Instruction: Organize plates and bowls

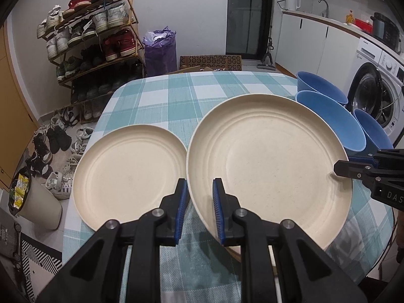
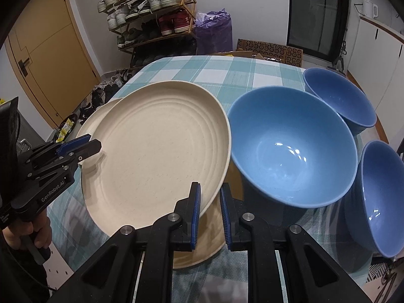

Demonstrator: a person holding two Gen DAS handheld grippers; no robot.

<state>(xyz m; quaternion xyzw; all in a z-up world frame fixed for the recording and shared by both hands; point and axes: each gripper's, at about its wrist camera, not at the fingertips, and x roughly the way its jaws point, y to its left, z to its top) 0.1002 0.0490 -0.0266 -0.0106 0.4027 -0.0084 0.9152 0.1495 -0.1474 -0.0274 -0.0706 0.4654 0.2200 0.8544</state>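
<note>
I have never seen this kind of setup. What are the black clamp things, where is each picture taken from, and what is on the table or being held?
There is no robot here. A person holds a clamp-like tool in each hand, and each tool carries a wide-angle camera looking along its two fingers. One picture comes from the left hand-held gripper, the other from the right hand-held gripper. On the checked tablecloth are a small plate and three blue bowls. Both tools appear closed on opposite rims of the large plate, which is tilted and raised, seemingly over another plate.
</note>
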